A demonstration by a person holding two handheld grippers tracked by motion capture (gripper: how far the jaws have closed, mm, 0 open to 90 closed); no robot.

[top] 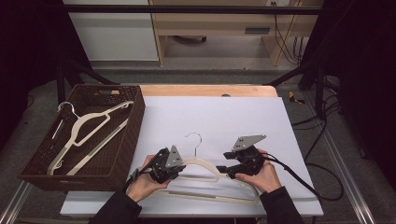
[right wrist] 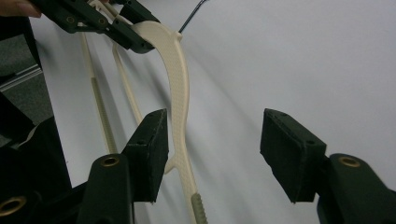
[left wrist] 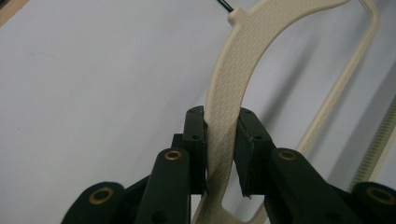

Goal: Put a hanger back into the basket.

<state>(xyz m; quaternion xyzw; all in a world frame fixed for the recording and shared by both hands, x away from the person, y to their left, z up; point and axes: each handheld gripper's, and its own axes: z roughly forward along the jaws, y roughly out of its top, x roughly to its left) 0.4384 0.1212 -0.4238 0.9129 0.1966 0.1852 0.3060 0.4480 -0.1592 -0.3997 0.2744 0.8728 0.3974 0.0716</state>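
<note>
A cream plastic hanger (top: 201,164) with a metal hook (top: 195,139) lies near the front of the white sheet. My left gripper (top: 180,169) is shut on its left shoulder; in the left gripper view both pads press the textured arm (left wrist: 236,70). My right gripper (top: 225,169) stands open at the hanger's right shoulder. In the right gripper view the hanger arm (right wrist: 180,84) runs between the jaws, close beside the left pad (right wrist: 152,149), with a wide gap to the other pad. The left gripper (right wrist: 135,39) grips the hanger farther off in that view.
A dark wicker basket (top: 136,122) stands at the left of the table with another cream hanger (top: 88,130) inside. The white sheet (top: 233,116) covers the tabletop. Cables (top: 303,184) trail off the right side.
</note>
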